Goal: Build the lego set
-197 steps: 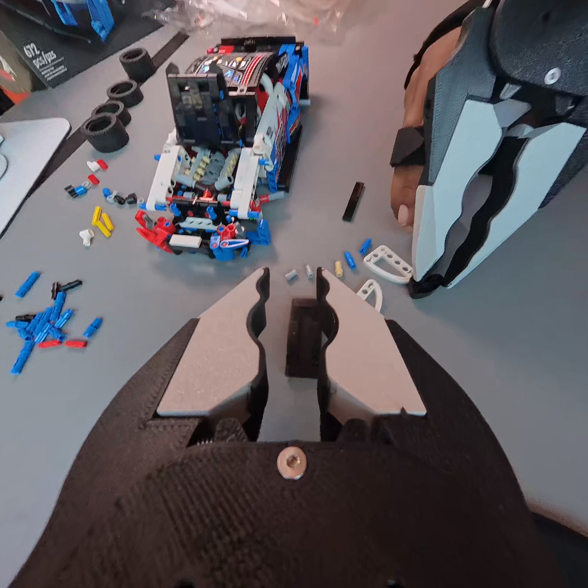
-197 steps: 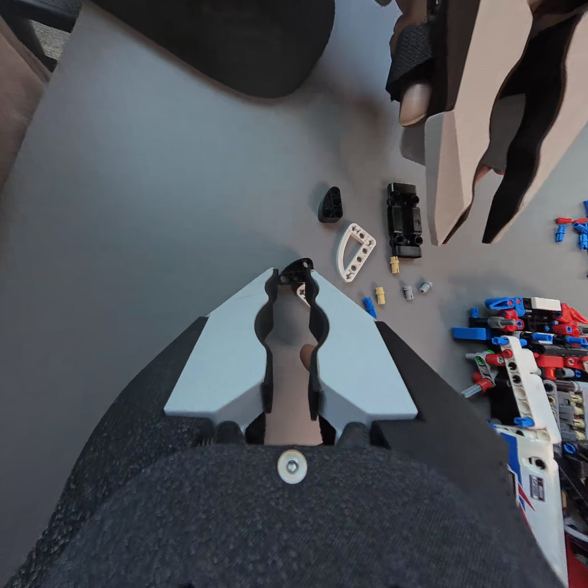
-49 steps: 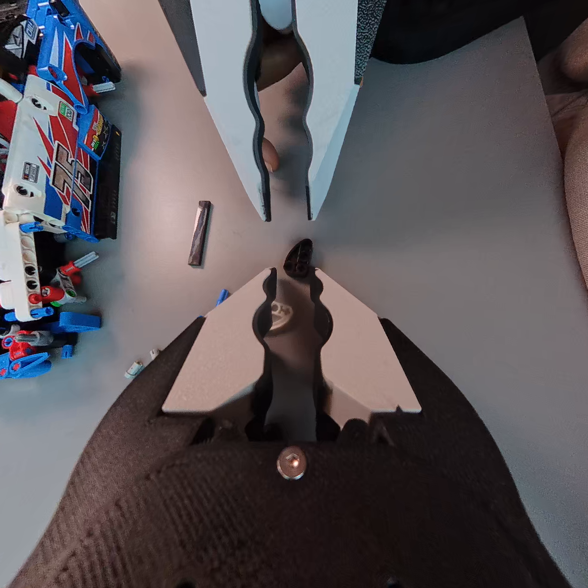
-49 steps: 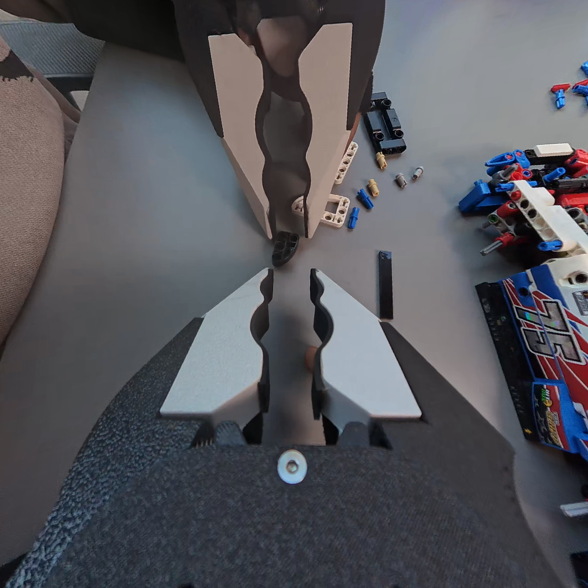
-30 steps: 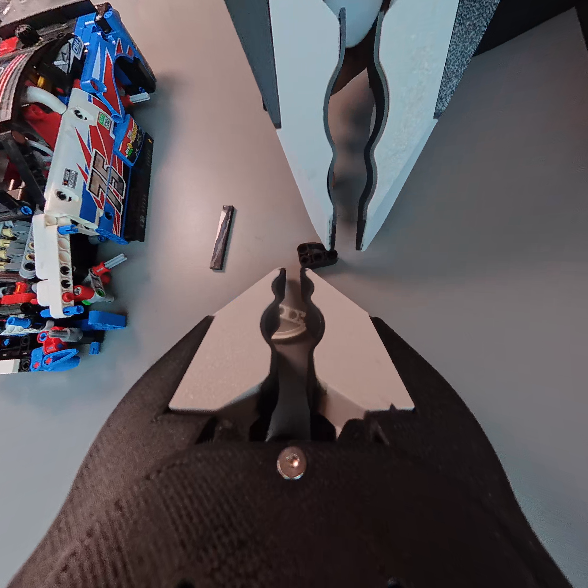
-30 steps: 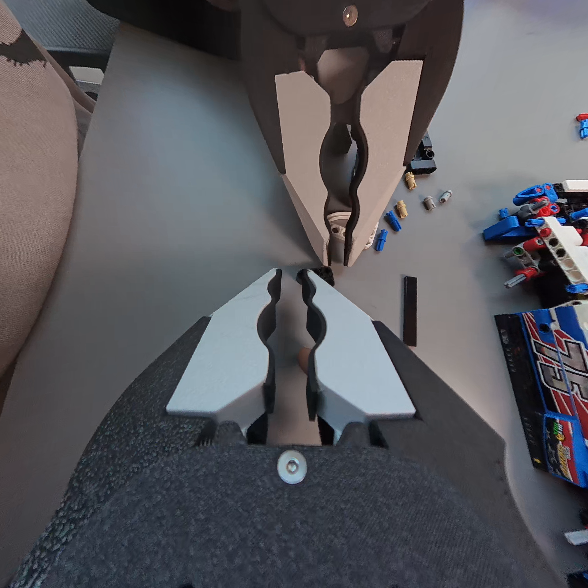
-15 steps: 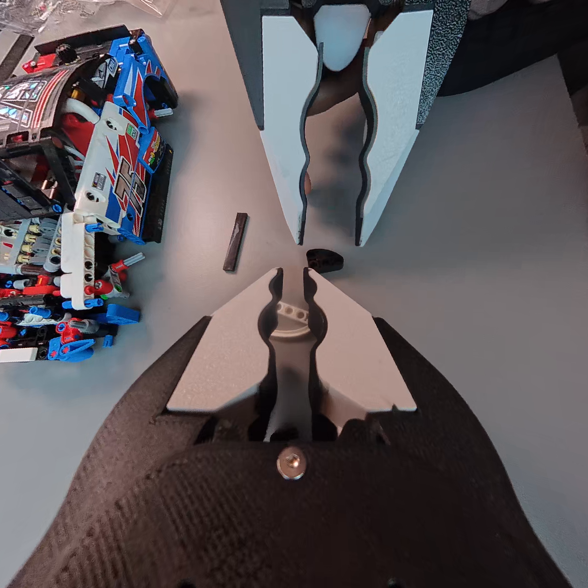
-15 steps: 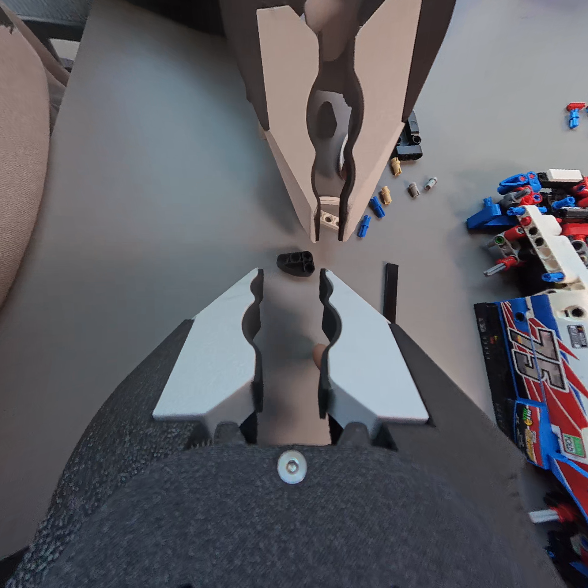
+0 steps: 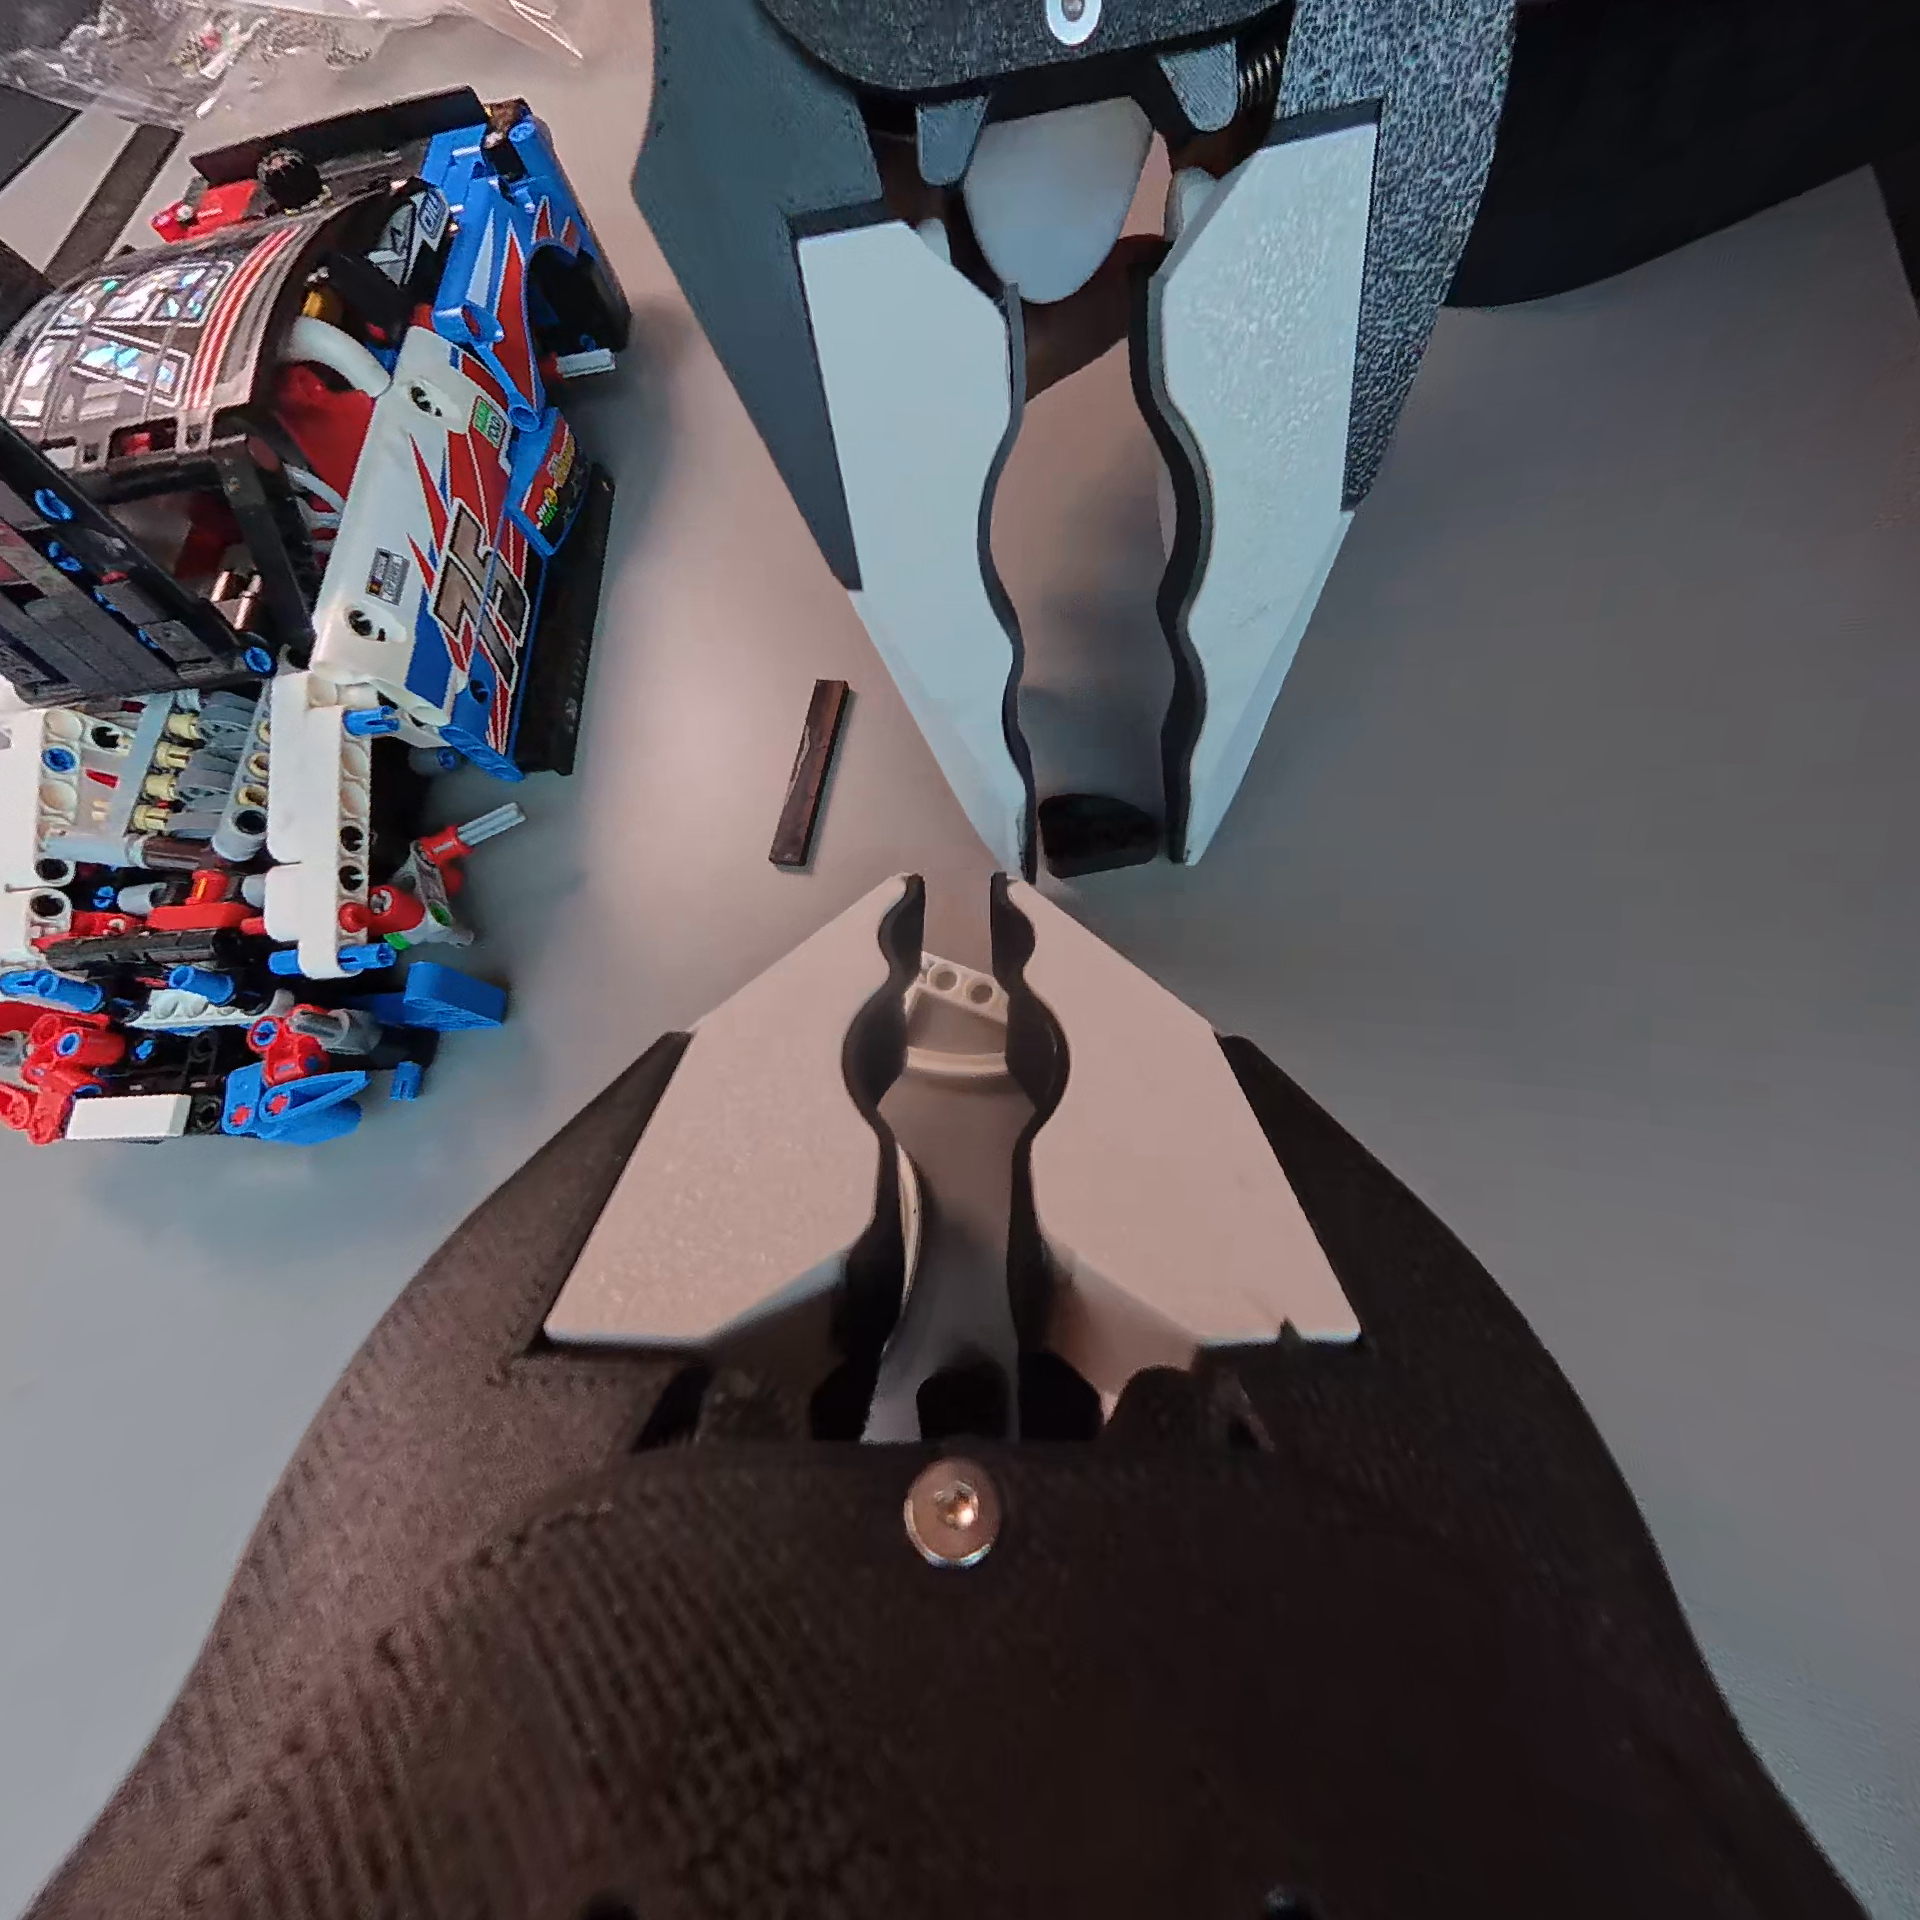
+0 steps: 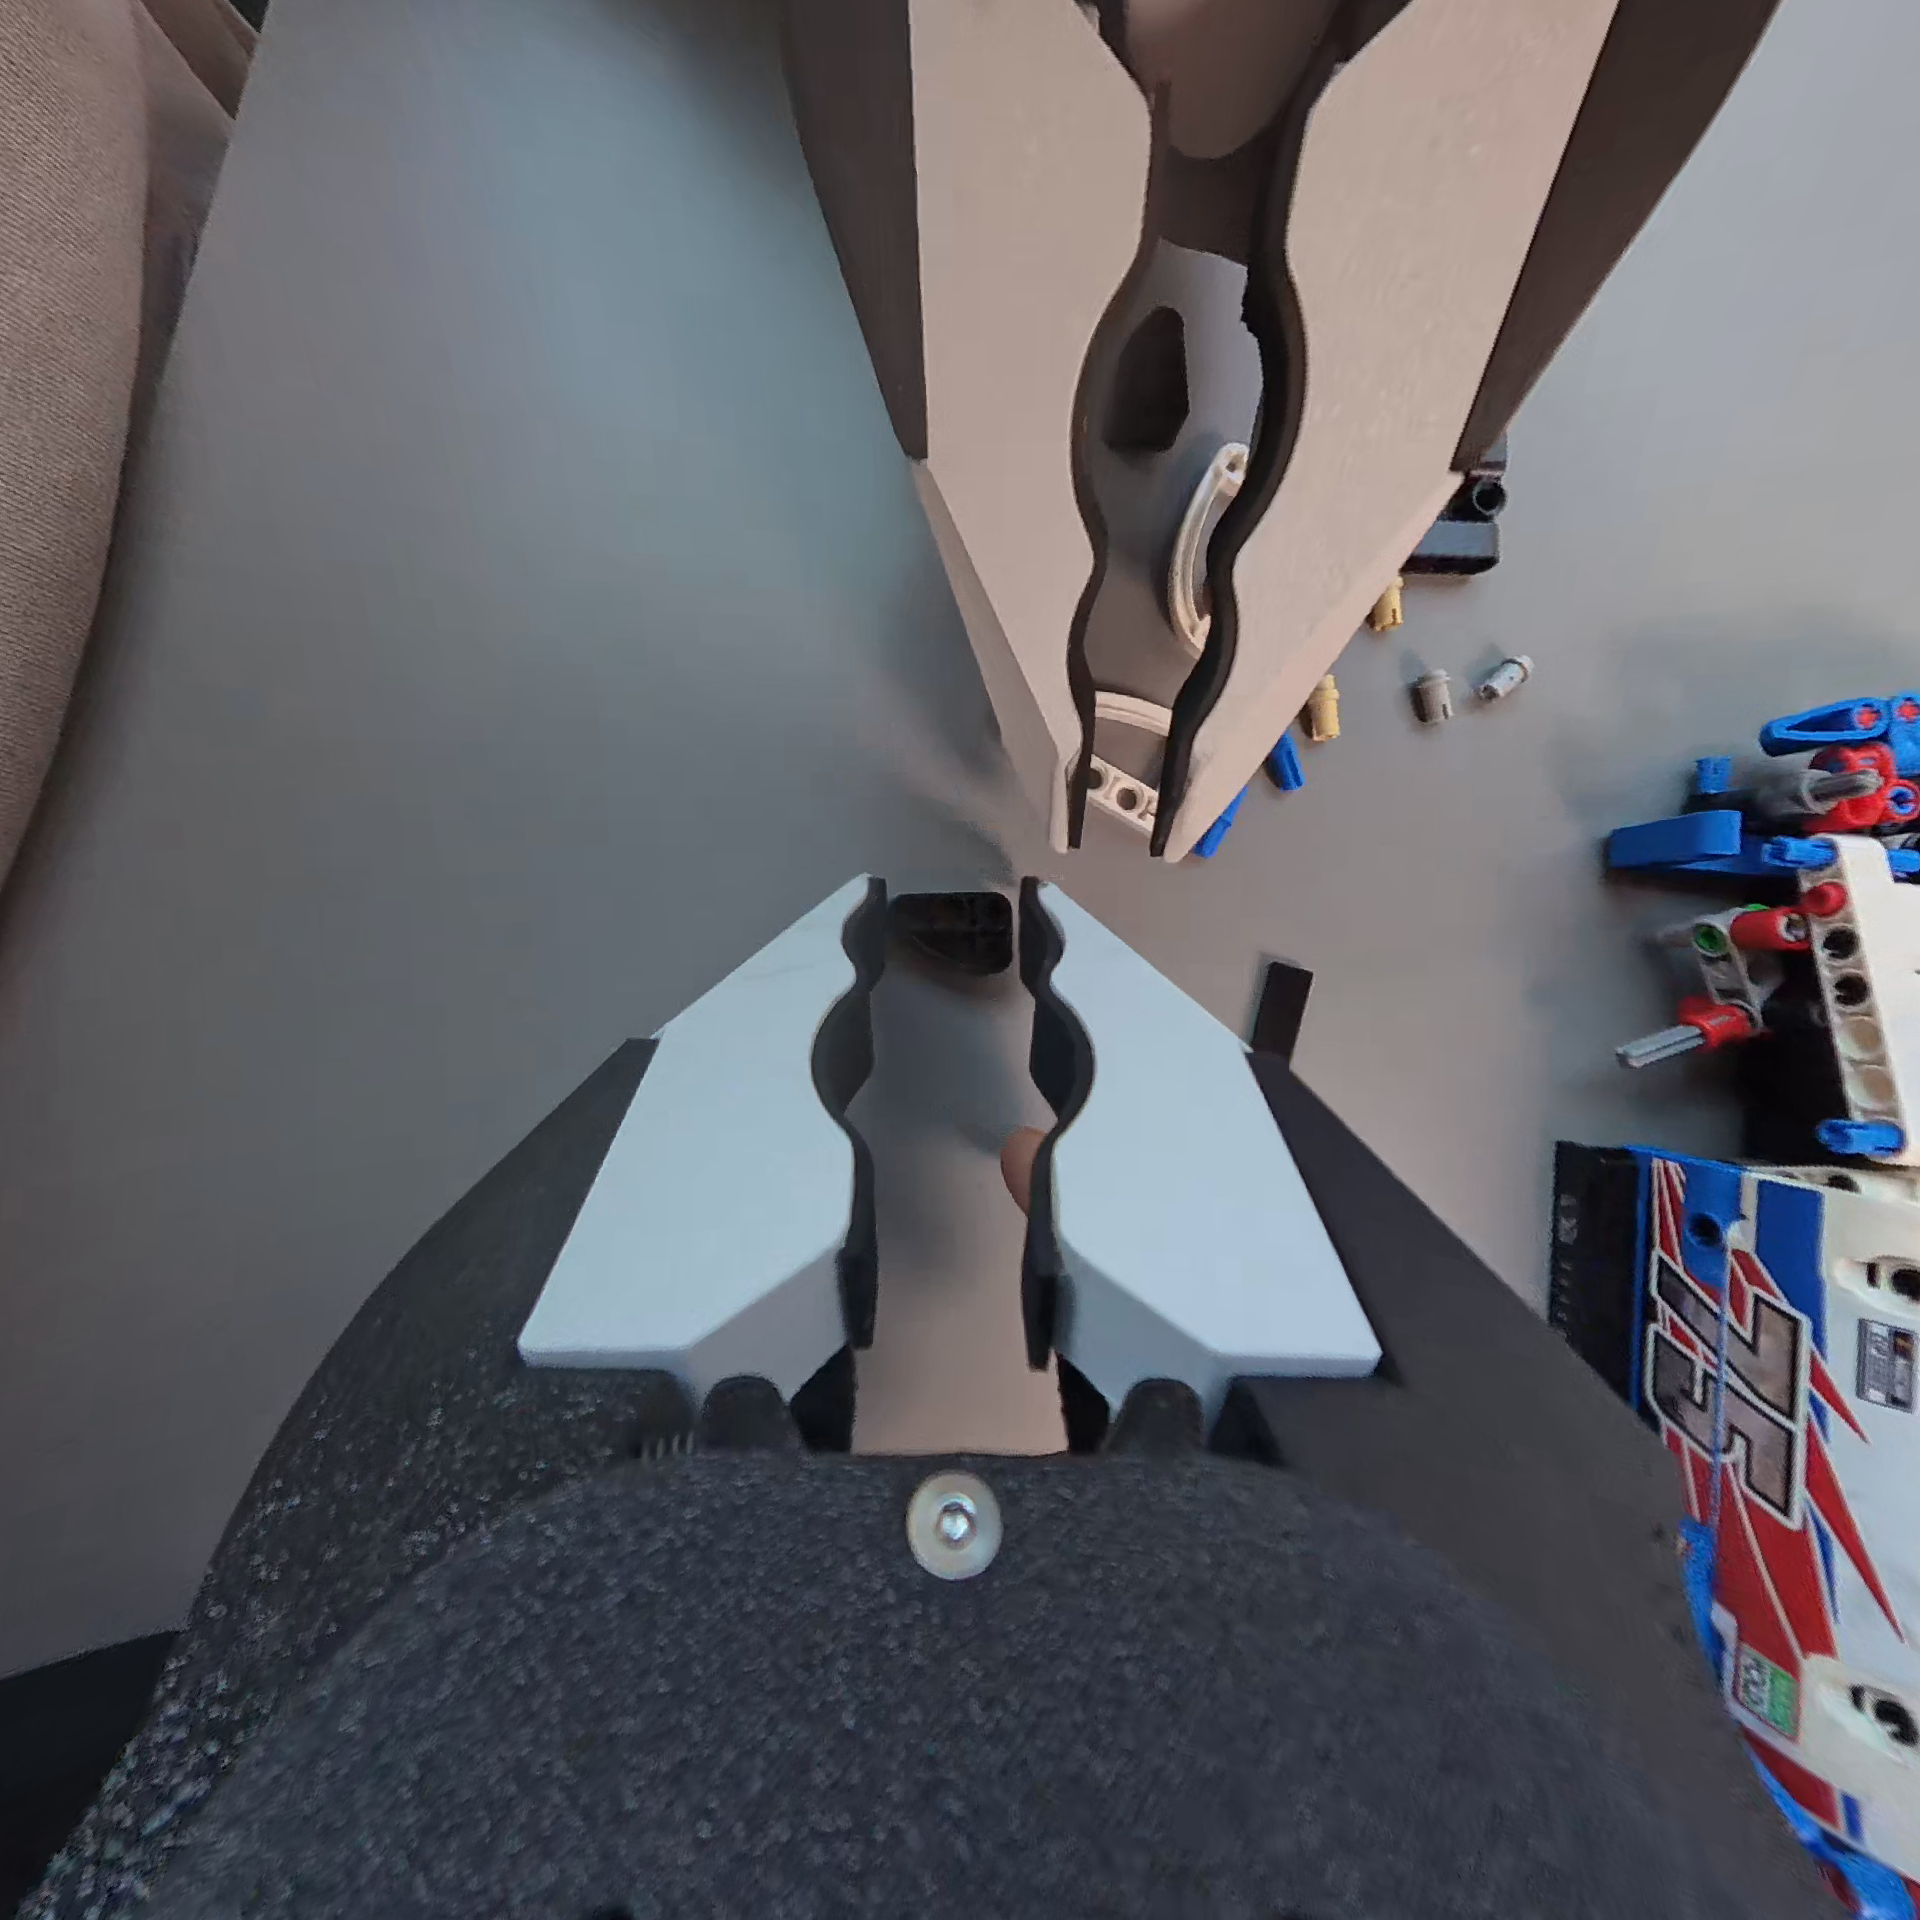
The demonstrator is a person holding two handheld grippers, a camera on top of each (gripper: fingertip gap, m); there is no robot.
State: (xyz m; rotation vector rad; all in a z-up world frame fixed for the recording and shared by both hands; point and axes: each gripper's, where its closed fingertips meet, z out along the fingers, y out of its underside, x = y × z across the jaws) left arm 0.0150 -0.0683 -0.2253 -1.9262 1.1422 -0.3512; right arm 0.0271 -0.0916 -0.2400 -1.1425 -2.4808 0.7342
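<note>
- Risk: the small black piece [image 10: 951, 930] is bracketed at the very tips of the right gripper [image 10: 951, 904]. If the jaws are closed off-centre, the piece is likely to be squeezed out and slid across the worktop [image 10: 520, 623].
- Risk: the two grippers meet tip to tip. A collision is possible if either is advanced, and the white curved piece [image 9: 956, 997] could be knocked loose.
- Right gripper: it is pointed at the left gripper [image 9: 951, 894] and lowered to the worktop. The jaws are part-open and set to either side of the black piece; a firm grip cannot be confirmed.
- Left gripper: the jaws are held at a narrow gap with the white curved piece between them. Whether it is clamped or merely lies beneath cannot be told.
- The part-built car [image 9: 312, 623] stands on the worktop to the left in the left wrist view, with a black strip [image 9: 810, 774] between it and the grippers.
- Loose pins [image 10: 1325, 712] lie just beyond the left gripper in the right wrist view.
</note>
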